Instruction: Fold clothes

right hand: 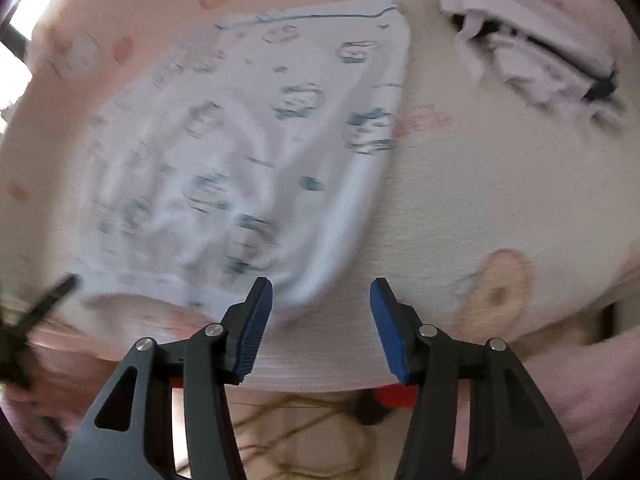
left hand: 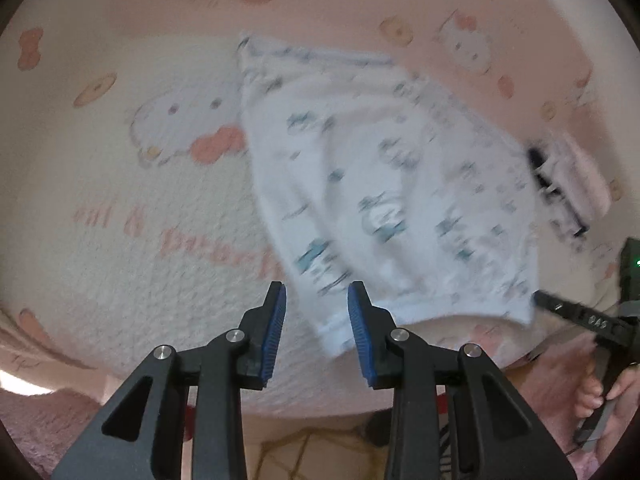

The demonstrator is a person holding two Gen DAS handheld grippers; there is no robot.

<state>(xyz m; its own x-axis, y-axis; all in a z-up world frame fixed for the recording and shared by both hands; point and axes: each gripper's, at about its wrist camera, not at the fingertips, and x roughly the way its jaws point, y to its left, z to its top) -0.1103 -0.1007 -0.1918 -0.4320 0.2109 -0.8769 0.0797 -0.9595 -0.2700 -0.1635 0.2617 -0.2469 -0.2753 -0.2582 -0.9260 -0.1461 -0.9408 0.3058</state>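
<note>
Pink cartoon blanket (left hand: pixel 120 208) under flat printed garment (left hand: pixel 380 184), long axis diagonal.

Both wrist cameras looked steeply down, from close above the near edge, at the white printed garment (left hand: pixel 384 184) (right hand: pixel 248 152): the left view from its left side, the right view from its right; both shared it.

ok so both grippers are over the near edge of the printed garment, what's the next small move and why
Probably lower both grippers onto the near hem and pinch it. The left gripper and right gripper both stand open and empty above the near edge of the garment, which lies flat on the blanket, unheld.
</note>
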